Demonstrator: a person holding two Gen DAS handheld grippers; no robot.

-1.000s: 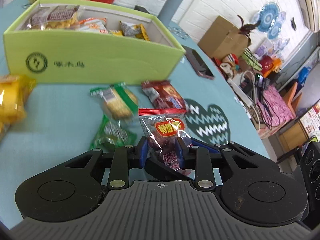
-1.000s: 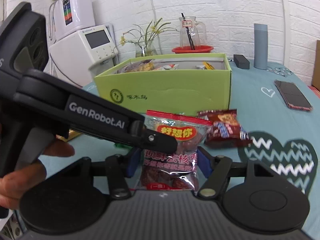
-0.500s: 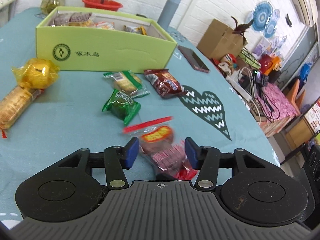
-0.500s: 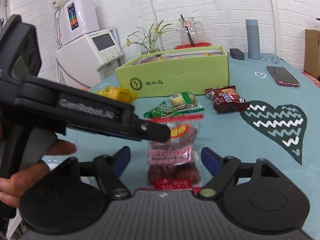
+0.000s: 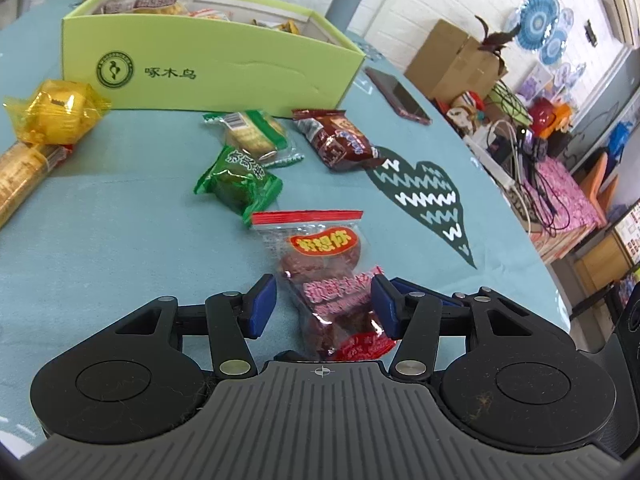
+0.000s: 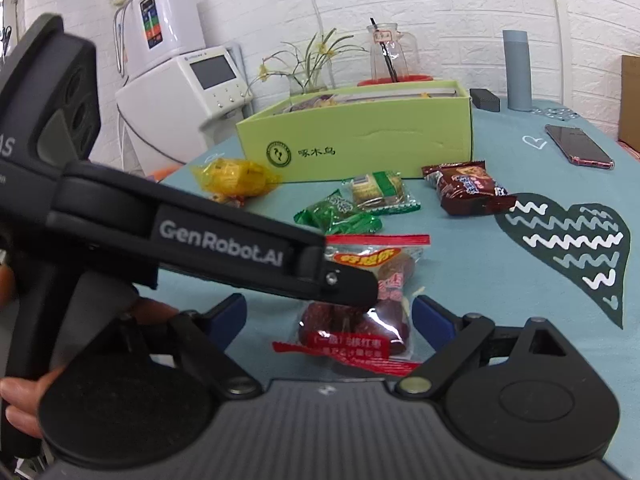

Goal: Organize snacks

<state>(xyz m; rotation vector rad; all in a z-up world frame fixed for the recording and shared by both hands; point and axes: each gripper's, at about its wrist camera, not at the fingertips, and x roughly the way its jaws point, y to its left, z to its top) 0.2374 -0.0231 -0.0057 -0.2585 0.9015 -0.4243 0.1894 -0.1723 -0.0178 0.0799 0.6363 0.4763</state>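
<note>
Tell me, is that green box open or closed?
Open. The green box has no lid on top, and snack packets show inside it above its walls.

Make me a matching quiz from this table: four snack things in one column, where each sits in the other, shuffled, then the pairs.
Things:
1. clear packet of red dates
2. yellow wrapped candy bundle
3. brown snack packet
4. light green cardboard box

Places:
A. far side of table, holding snacks
B. beside the heart print
C. between the open blue gripper fingers
D. by the box's left corner

Pairs: 1-C, 2-D, 3-B, 4-A
</note>
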